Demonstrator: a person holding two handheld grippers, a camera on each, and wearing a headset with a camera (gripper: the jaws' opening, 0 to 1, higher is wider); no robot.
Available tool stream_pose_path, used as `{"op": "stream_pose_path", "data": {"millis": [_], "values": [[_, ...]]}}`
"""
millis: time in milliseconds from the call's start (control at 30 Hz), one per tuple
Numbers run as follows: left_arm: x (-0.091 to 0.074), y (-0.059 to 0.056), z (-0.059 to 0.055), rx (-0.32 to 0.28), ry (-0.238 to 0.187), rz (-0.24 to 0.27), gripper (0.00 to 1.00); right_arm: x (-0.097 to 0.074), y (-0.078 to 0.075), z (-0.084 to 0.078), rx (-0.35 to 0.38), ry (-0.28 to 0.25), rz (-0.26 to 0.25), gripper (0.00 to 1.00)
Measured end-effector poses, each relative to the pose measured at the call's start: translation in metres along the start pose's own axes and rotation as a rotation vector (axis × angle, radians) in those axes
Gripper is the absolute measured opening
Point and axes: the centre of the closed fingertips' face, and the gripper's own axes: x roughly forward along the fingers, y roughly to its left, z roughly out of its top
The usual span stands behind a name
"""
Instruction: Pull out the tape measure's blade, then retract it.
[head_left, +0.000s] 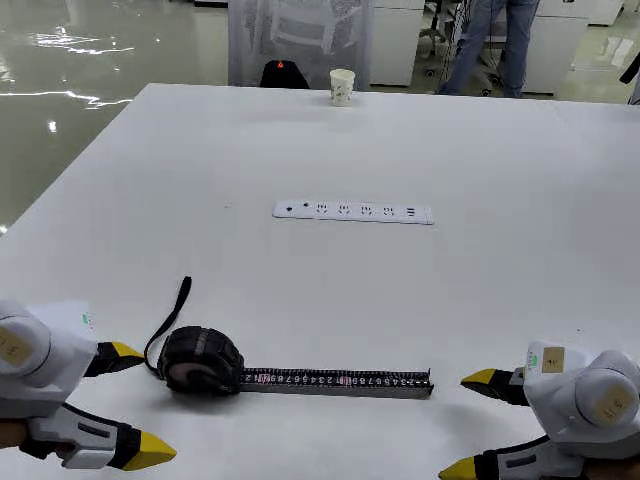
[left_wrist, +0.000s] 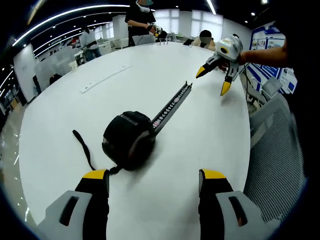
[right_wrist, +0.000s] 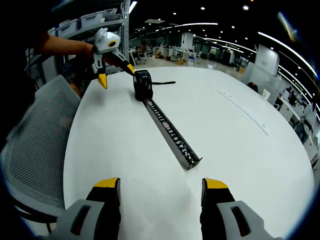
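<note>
A black tape measure lies on the white table near the front edge, its wrist strap trailing to the left. Its blade is drawn out to the right and lies flat, ending in a hook. My left gripper stands open just left of the case, touching nothing. My right gripper is open a little beyond the hook, apart from it. The right gripper view shows the blade running away to the case.
A white power strip lies across the middle of the table. A paper cup stands at the far edge, with a mesh chair behind it. A person stands further back at the right.
</note>
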Motion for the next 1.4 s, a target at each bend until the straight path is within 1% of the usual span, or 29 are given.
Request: {"op": "stream_pose_path", "data": {"millis": [100, 233, 400, 500, 667, 833, 1000, 1067, 1133, 1200, 1233, 1300, 1400], "values": [[-0.001, -0.005, 0.0, -0.028, -0.023, 0.013, 0.7, -0.001, 0.004, 0.001, 0.024, -0.014, -0.012, 0.65], [-0.003, -0.013, 0.001, -0.089, -0.069, 0.048, 0.71, -0.001, 0.012, 0.001, 0.056, -0.032, -0.026, 0.67], [-0.006, -0.02, 0.001, -0.131, -0.109, 0.086, 0.72, -0.002, 0.021, 0.0, 0.101, -0.051, -0.04, 0.7], [-0.007, -0.022, 0.001, -0.145, -0.12, 0.11, 0.74, -0.003, 0.026, 0.0, 0.127, -0.062, -0.053, 0.72], [-0.009, -0.027, 0.003, -0.159, -0.139, 0.133, 0.74, -0.005, 0.031, 0.003, 0.169, -0.095, -0.091, 0.76], [-0.011, -0.033, 0.006, -0.175, -0.158, 0.153, 0.75, -0.006, 0.039, 0.005, 0.204, -0.108, -0.11, 0.78], [-0.01, -0.042, 0.008, -0.196, -0.171, 0.165, 0.79, -0.008, 0.045, 0.011, 0.233, -0.13, -0.137, 0.81], [-0.01, -0.042, 0.007, -0.206, -0.178, 0.172, 0.8, -0.009, 0.045, 0.014, 0.242, -0.145, -0.157, 0.83], [-0.009, -0.045, 0.007, -0.223, -0.187, 0.176, 0.8, -0.009, 0.048, 0.017, 0.257, -0.156, -0.163, 0.84], [-0.008, -0.048, 0.006, -0.231, -0.186, 0.176, 0.81, -0.008, 0.051, 0.019, 0.26, -0.16, -0.167, 0.85], [-0.008, -0.051, 0.006, -0.236, -0.19, 0.178, 0.82, -0.007, 0.053, 0.019, 0.267, -0.156, -0.178, 0.86], [-0.007, -0.054, 0.005, -0.239, -0.194, 0.18, 0.83, -0.006, 0.056, 0.021, 0.278, -0.165, -0.179, 0.87], [-0.009, -0.056, 0.006, -0.245, -0.198, 0.203, 0.87, -0.006, 0.06, 0.023, 0.289, -0.171, -0.186, 0.89]]}}
